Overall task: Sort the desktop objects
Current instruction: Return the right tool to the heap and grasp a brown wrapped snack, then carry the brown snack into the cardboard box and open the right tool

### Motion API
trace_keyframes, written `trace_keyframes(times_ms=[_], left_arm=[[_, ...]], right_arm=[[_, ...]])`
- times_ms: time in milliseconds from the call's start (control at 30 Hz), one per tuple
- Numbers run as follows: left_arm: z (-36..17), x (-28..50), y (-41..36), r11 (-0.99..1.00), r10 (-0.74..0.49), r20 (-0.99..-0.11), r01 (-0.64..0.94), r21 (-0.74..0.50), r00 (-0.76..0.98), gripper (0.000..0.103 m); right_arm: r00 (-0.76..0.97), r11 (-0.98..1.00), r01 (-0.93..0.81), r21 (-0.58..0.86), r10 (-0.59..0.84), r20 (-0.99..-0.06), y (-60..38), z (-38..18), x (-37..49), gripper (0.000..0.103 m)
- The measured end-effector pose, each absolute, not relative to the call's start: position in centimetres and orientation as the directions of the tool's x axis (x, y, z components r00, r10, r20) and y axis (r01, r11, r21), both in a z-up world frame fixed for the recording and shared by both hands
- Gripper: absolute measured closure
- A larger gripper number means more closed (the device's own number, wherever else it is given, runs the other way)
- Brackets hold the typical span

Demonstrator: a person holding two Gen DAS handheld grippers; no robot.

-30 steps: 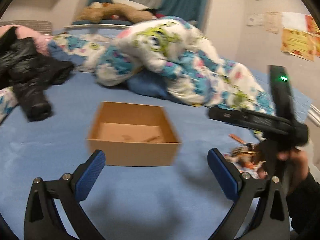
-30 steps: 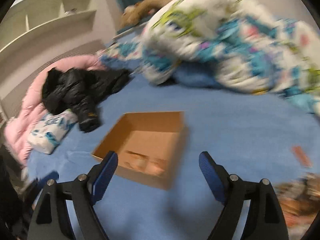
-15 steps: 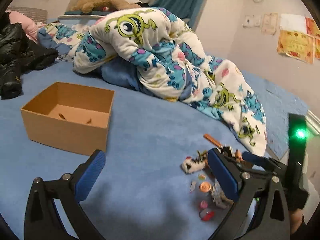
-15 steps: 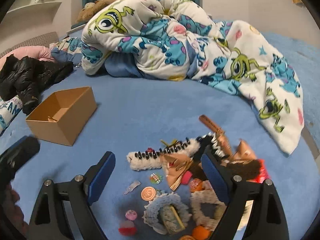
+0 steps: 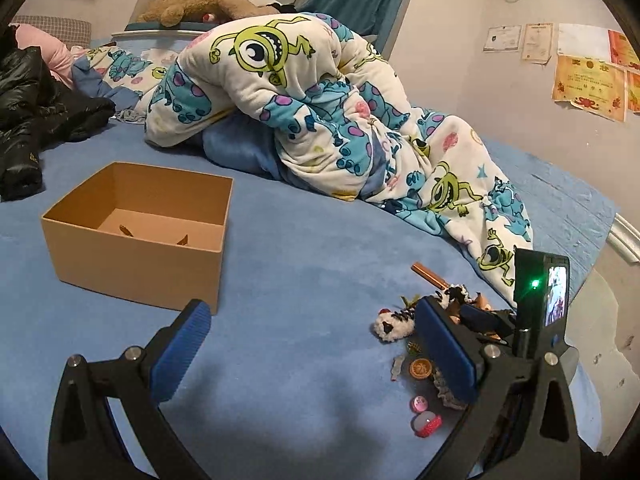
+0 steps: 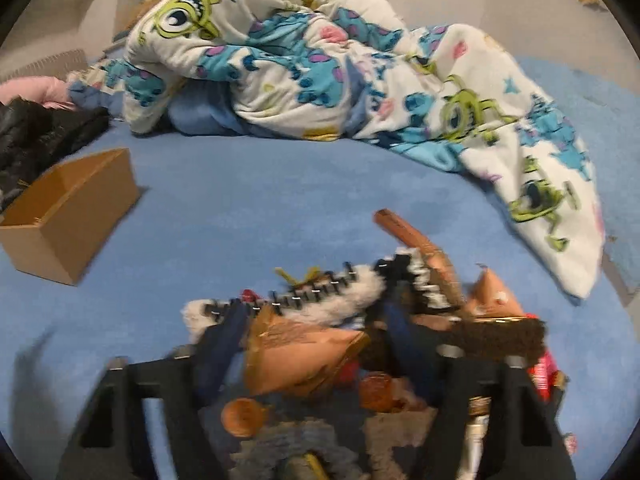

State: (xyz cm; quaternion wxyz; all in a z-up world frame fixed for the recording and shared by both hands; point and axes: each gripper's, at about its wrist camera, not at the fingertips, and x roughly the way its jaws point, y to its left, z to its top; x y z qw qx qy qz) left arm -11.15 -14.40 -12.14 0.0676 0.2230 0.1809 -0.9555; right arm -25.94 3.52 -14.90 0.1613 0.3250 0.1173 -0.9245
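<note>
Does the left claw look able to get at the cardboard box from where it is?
Probably yes: the left claw is open and only bare blue bedsheet lies between it and the cardboard box.

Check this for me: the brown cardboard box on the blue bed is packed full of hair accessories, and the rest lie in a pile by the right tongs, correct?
Not quite. The left wrist view shows the cardboard box nearly empty, with only a couple of small pieces on its floor. The rest holds: the pile of hair accessories lies on the bed by the right tongs.
</note>
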Motion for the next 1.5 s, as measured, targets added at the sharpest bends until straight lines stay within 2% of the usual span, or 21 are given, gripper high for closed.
trace_keyframes(times_ms=[33,133,200,233,267,400,433,500,533,567,700,867,1300,1500], left_arm=[[-12.1,-11.1,-14.5,-0.925,-0.051,-0.447,0.211,-0.316,-0.893,0.0],[-12.0,-10.9,-14.6,-0.921,-0.047,-0.44,0.21,-0.329,-0.897,0.0],[-12.0,-10.9,-14.7,-0.92,-0.04,-0.439,0.205,-0.335,-0.897,0.0],[-12.0,-11.0,-14.7,-0.92,-0.038,-0.439,0.203,-0.336,-0.897,0.0],[-12.1,-11.0,-14.7,-0.92,-0.037,-0.44,0.203,-0.336,-0.897,0.0],[-12.0,-11.1,-14.5,-0.923,-0.033,-0.441,0.196,-0.33,-0.897,0.0],[-12.0,-11.1,-14.5,-0.923,-0.032,-0.44,0.195,-0.331,-0.897,0.0],[-12.0,-11.1,-14.6,-0.922,-0.03,-0.439,0.195,-0.335,-0.898,0.0],[-12.0,-11.1,-14.7,-0.921,-0.028,-0.44,0.194,-0.338,-0.898,0.0],[-12.1,-11.1,-14.7,-0.919,-0.026,-0.44,0.195,-0.342,-0.897,0.0],[-12.1,-11.1,-14.8,-0.918,-0.025,-0.438,0.194,-0.347,-0.899,0.0],[-12.1,-11.1,-14.9,-0.917,-0.026,-0.438,0.196,-0.346,-0.899,0.0],[-12.1,-11.4,-14.3,-0.927,-0.022,-0.445,0.185,-0.325,-0.895,0.0],[-12.1,-11.3,-14.5,-0.922,-0.028,-0.443,0.194,-0.335,-0.896,0.0]], right_arm=[[-0.739,-0.924,0.368,-0.105,-0.222,-0.636,3.9,-14.8,-25.9,0.053],[-0.73,-0.916,0.389,-0.093,-0.245,-0.638,4.8,-14.8,-25.6,0.053],[-0.722,-0.903,0.419,-0.098,-0.266,-0.639,5.0,-15.0,-25.1,0.041],[-0.712,-0.894,0.438,-0.093,-0.281,-0.643,4.9,-15.2,-24.8,0.029],[-0.701,-0.887,0.454,-0.087,-0.295,-0.649,4.7,-15.3,-24.6,0.023],[-0.674,-0.886,0.454,-0.092,-0.274,-0.686,4.1,-16.4,-24.7,0.023],[-0.675,-0.888,0.45,-0.096,-0.268,-0.687,4.1,-16.5,-24.7,0.025],[-0.688,-0.897,0.432,-0.091,-0.263,-0.676,4.5,-16.2,-24.8,0.041],[-0.695,-0.906,0.414,-0.088,-0.252,-0.673,4.8,-16.1,-24.9,0.052],[-0.7,-0.913,0.399,-0.082,-0.245,-0.671,5.1,-16.1,-25.0,0.057],[-0.698,-0.905,0.414,-0.097,-0.247,-0.673,4.8,-16.2,-25.1,0.061],[-0.694,-0.897,0.429,-0.105,-0.254,-0.674,4.5,-16.3,-25.1,0.075],[-0.717,-0.889,0.454,-0.05,-0.332,-0.613,5.4,-14.5,-23.6,0.078],[-0.737,-0.875,0.483,-0.03,-0.388,-0.553,5.1,-11.4,-21.9,0.078]])
